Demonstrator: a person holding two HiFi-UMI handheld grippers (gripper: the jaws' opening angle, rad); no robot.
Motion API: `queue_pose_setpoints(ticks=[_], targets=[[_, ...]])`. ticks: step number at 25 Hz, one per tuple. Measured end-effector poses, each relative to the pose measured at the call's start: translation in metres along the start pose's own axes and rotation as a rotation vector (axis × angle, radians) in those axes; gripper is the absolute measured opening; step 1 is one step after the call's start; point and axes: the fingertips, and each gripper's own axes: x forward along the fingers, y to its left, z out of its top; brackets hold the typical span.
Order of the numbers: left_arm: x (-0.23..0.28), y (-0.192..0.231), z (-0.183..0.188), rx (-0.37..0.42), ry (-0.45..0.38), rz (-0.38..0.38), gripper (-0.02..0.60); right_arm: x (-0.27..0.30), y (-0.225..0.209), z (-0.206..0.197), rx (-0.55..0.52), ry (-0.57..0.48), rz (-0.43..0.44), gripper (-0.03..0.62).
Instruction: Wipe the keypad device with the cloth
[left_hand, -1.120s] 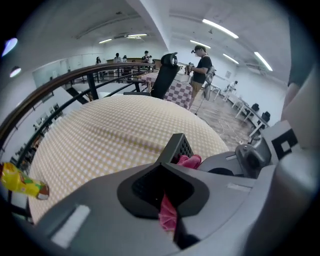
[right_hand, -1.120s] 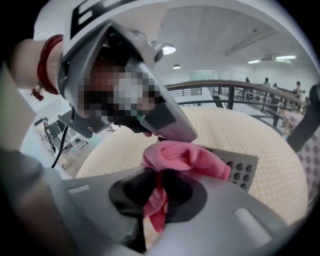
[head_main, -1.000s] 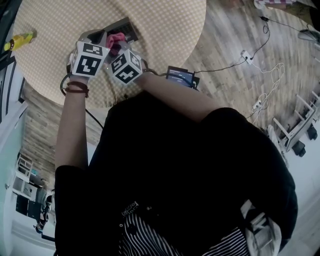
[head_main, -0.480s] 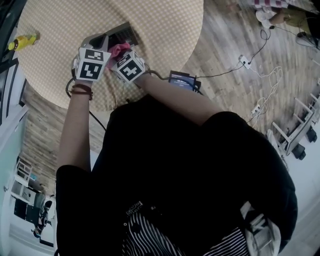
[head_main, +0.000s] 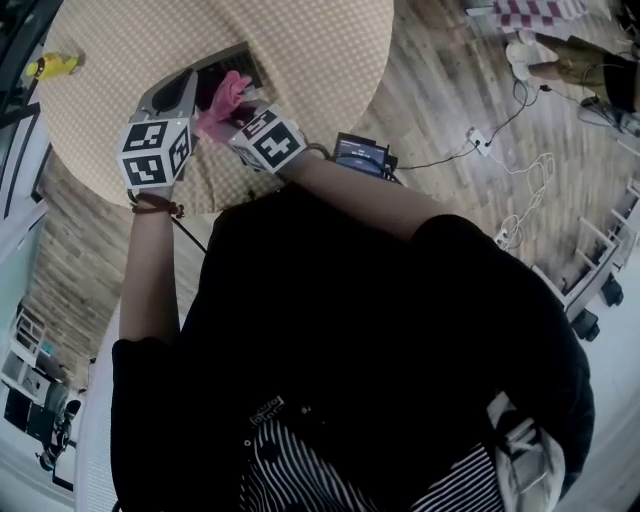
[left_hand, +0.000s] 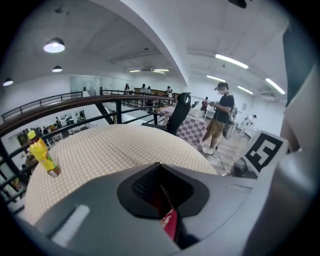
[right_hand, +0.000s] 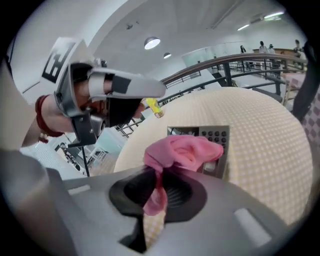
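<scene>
**At the round table, cloth poised on the keypad**

On the round table, at far left, a yellow bottle stands well apart from the work. Next along, your left gripper hangs just beside the left end of the keypad device; whether it touches is not clear. Its own view shows the jaws drawn together with nothing of the task in them, only a red sliver at the seam that cannot be identified.

To its right, the pink cloth is pinched in the clenched jaws of your right gripper. A bunch of it stands out ahead of the jaws and a tail hangs below.

The device lies flat on the table straight ahead of that gripper, just beyond the bunch. The cloth overlaps its near left part, while the rows of keys show bare up and to the right. How firmly the cloth presses cannot be told.

The device's long side runs across your reach, from the left gripper's side off to the right. The right gripper carries the cloth and is the nearer one. The coming stroke likely turns on sweeping rightward along that long side, over the keys.
</scene>
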Motion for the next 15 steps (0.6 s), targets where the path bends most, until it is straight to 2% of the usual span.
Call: queue_pose_setpoints(ticks=[3,6,8,10,12,15], targets=[[-0.031,-0.004,-0.004,-0.121,-0.069,-0.034,0.000,-0.018,0.014,0.015,0.021,-0.021,0.022,0.046],[-0.069,-0.023,-0.003,-0.313,-0.187,-0.090,0.000,-0.049,0.032,0.027,-0.011,-0.057,0.045,0.046],[-0.089,-0.043,-0.005,-0.420,-0.250,-0.101,0.000,-0.077,0.037,0.028,-0.022,-0.080,0.061,0.044],[-0.099,-0.075,-0.006,-0.452,-0.283,-0.101,0.000,-0.115,0.034,0.024,-0.038,-0.108,0.074,0.044],[-0.103,-0.105,-0.004,-0.446,-0.300,-0.106,0.000,-0.152,0.031,0.024,-0.076,-0.144,0.080,0.044],[-0.109,-0.126,0.000,-0.430,-0.308,-0.104,0.002,-0.179,0.038,0.023,-0.142,-0.176,0.077,0.044]])
